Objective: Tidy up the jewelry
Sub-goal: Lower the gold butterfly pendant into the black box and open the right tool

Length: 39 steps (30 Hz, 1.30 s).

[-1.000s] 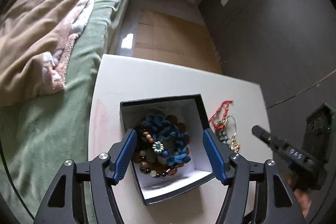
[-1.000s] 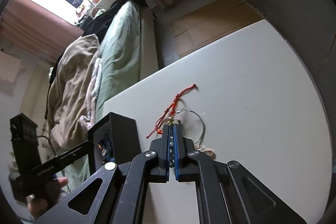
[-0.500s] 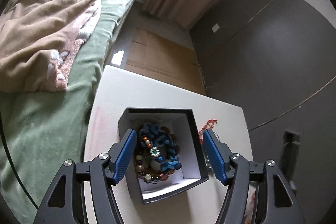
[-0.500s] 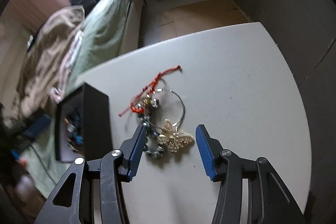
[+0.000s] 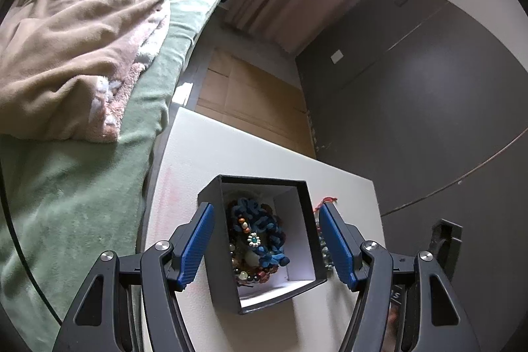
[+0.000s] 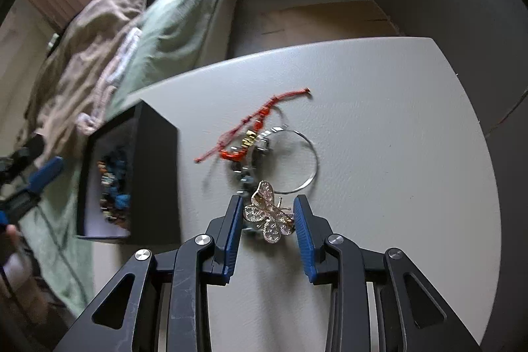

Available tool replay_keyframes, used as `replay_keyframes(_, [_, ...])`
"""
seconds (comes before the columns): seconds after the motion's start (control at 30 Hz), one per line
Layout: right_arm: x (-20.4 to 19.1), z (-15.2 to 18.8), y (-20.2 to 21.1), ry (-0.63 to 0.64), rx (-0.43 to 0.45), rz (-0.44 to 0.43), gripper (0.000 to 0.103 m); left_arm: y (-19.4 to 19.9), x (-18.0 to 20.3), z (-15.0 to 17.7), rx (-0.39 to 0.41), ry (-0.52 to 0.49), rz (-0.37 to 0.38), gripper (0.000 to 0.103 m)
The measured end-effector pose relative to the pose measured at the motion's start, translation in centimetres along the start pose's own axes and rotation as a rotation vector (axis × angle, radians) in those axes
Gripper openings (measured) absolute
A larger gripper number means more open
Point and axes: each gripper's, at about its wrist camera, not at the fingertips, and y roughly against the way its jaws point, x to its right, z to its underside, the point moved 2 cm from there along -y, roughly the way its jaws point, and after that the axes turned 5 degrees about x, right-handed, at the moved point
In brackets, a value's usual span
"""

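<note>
A black box (image 5: 310,213) with a white inside holds a blue knotted bracelet (image 5: 260,220) and beaded bracelets. My left gripper (image 5: 265,241) is open, its fingers on either side of the box. In the right wrist view the box (image 6: 155,174) stands left of a jewelry pile: a red cord bracelet (image 6: 257,121), a silver hoop (image 6: 307,160), dark beads and a gold butterfly brooch (image 6: 269,216). My right gripper (image 6: 267,230) is open, with the brooch between its blue fingers (image 6: 231,230); I cannot tell if they touch it.
The white table (image 6: 379,121) has its right and far edges in view. A bed with a green sheet (image 5: 82,187) and a beige blanket (image 5: 82,38) runs along the table's left side. A dark wall (image 5: 412,104) stands on the right.
My right gripper opened from shut, then moved in around the butterfly brooch and narrowed. My left gripper pulled back a little and stayed open around the box.
</note>
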Motion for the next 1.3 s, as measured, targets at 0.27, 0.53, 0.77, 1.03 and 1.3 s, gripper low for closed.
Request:
replay_keyframes(0.27, [-2.2, -0.7, 2.5, -0.050, 0.092, -0.185, 0.032, 0.6, -0.2, -0.3, 0.017, 0.012, 0.000, 0.066])
replay_keyframes(0.53, [-6.6, -1.3, 3.4, -0.031, 0.142, -0.318, 0.033, 1.4, -1.0, -0.7, 0.052, 0.028, -0.016, 0.066])
replay_keyframes(0.77, [-7.3, -1.1, 1.8, -0.072, 0.063, -0.330, 0.062, 1.6, -1.2, -0.8, 0.057, 0.035, -0.018, 0.066])
replay_keyframes(1.03, [-4.3, -1.0, 3.6, -0.115, 0.100, -0.324, 0.065, 0.8, 0.4, -0.2, 0.043, -0.013, -0.025, 0.066])
replay_keyframes(1.3, [-0.4, -1.4, 5.4, -0.195, 0.144, -0.266, 0.065, -0.4, 4.0, 1.1, 0.013, -0.120, -0.012, 0.066])
